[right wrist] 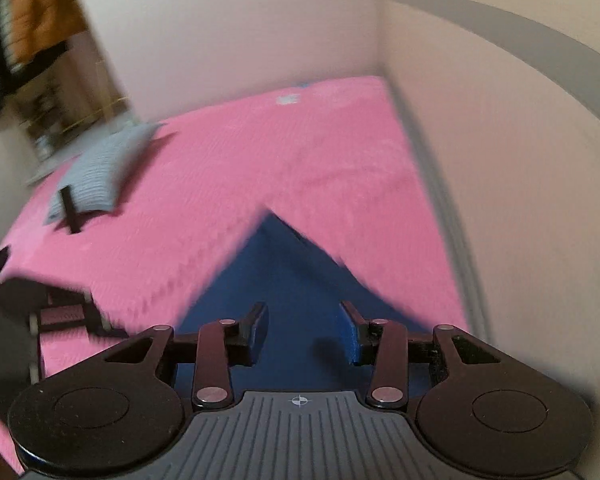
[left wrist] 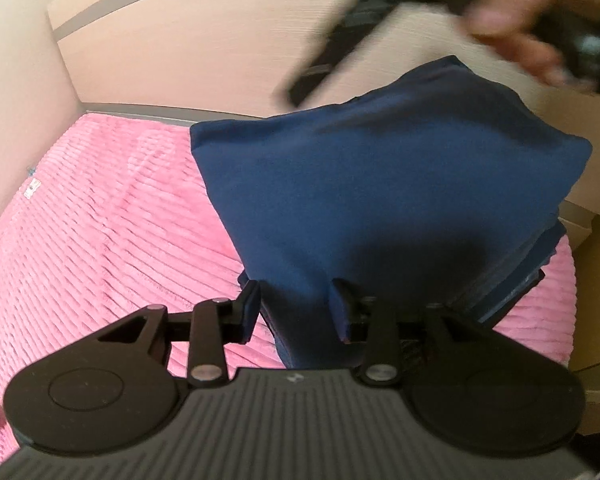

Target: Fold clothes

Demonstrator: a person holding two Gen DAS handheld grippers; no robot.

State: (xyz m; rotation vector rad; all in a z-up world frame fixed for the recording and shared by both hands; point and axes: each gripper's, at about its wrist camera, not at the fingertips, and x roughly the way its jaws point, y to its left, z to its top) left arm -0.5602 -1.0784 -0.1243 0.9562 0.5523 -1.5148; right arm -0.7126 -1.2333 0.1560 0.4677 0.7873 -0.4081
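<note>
Both jaw pairs part-open: navy garment [left wrist: 364, 184] bunched between my left gripper [left wrist: 296, 308] pads, grip uncertain; my right gripper [right wrist: 305, 330] empty above its corner, garment running forward

Smooth matt navy cloth garment [left wrist: 340, 184] lies on my bed's fuzzy ribbed pink blanket [left wrist: 100, 220]; my left tool [left wrist: 296, 308] is matt black plastic

Home bedroom: pink bedspread [right wrist: 228, 184], hanging clothes [right wrist: 24, 28]
</note>
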